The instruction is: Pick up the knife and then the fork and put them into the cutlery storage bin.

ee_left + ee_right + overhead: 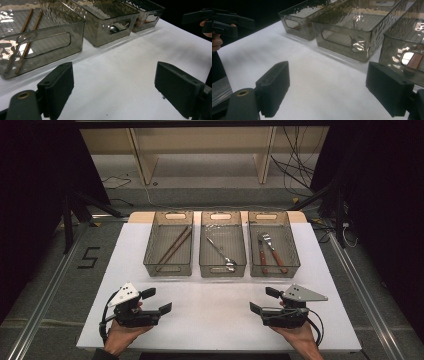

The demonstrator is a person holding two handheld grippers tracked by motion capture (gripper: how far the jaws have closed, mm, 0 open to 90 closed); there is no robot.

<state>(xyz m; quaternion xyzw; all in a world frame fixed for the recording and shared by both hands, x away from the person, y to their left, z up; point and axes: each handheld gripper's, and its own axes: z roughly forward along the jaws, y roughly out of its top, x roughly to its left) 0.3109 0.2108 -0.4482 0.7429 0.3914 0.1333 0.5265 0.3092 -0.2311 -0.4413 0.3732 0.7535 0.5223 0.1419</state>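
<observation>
While both tools idle on the white table [220, 320], the left gripper [156, 301] gapes empty; chopsticks [175, 245] in the left bin [150, 251] look light and stiff, the middle bin's spoon [221, 253] slick, the right bin's fork and knife [270, 252] best pinched at wooden handles; the right gripper [264, 300] is likewise spread

Looks like a lab or robotics test setup rather than anyone's home. A white table [220, 320] sits inside a dark curtained booth, with metal rails [40, 305] running along the floor on both sides. Loose cables [295, 170] trail across the far floor under a bare wooden bench [200, 140], and a taped number 5 [89, 257] marks the floor on the left.
</observation>
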